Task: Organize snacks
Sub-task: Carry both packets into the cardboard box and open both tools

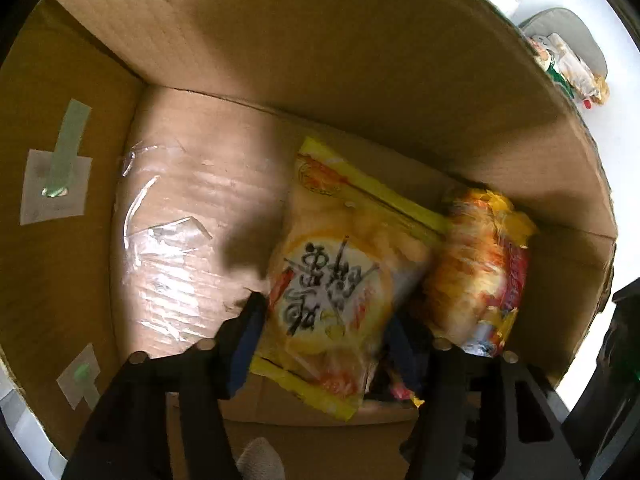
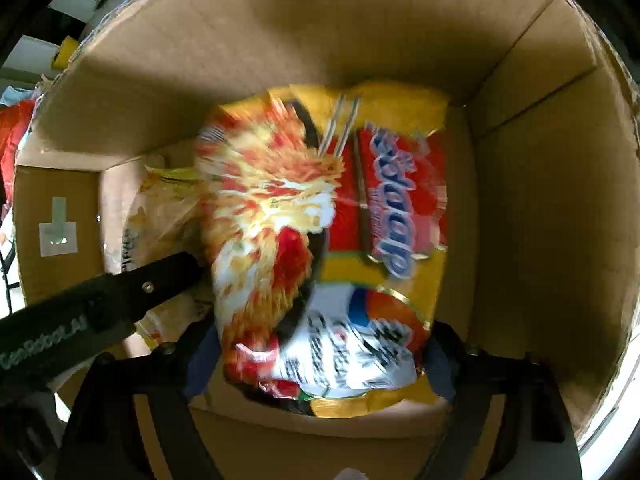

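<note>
Two noodle packs are in the box (image 1: 360, 40) now. Left gripper (image 1: 324, 328) is spread round the pale pack (image 1: 332, 248), lower mid. Right gripper (image 2: 320, 364) is spread round the red pack (image 2: 320, 220). More snacks (image 1: 568, 68) wait upper right, outside.

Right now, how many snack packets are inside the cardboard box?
2. The pale yellow packet lies on the box floor near the middle, and the red-and-yellow noodle packet lies beside it, toward the corner. More could be hidden underneath them.
</note>
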{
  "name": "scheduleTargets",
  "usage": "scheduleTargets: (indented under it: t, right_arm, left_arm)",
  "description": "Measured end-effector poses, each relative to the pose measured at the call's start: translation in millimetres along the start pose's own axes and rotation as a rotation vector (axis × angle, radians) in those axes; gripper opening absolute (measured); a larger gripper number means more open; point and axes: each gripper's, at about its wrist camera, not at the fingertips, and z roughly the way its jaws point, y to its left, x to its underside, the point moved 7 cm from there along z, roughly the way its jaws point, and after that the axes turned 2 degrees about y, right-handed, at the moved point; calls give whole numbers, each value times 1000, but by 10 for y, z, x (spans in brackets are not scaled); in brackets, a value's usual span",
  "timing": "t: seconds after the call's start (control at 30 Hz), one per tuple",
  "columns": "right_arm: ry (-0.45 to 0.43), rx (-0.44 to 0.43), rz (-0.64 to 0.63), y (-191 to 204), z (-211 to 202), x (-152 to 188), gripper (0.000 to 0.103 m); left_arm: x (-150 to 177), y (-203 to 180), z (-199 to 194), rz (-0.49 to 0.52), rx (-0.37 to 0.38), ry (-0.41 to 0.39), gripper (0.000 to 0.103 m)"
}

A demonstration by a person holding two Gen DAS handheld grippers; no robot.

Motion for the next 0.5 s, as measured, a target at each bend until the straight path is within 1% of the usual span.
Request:
scheduleTargets:
  t: [0.03,0.07,0.1,0.23,0.3,0.33,0.43,0.5]
  right_arm:
    - [0,-5,-5,-8,-1,-24,91]
    - [-2,0,-6,-21,-14,-32,91]
    - [-5,8,-14,-53,-25,-84,92]
    - [-27,26,-31,-115,-113,-117,93]
    - [-42,30,-35,-153,-169,-108,93]
    - [-54,36,-39,-112,-237,23,93]
    - [-109,72,-52,-132,-412,80,97]
    - [-148,83,-53,-197,-542,101,97]
  left_arm:
    - [4,-11,-24,7,-3,-4,75]
    - [-3,-30,-48,13,-8,-7,84]
    - [-6,-50,-78,21,-14,-11,86]
    - [11,-123,-260,62,-59,-57,87]
    - [85,-148,-383,86,-72,-83,87]
    - [131,-159,-427,96,-72,-93,87]
    - [333,-121,-619,139,-82,-147,87]
    - [488,-71,-777,172,-103,-206,87]
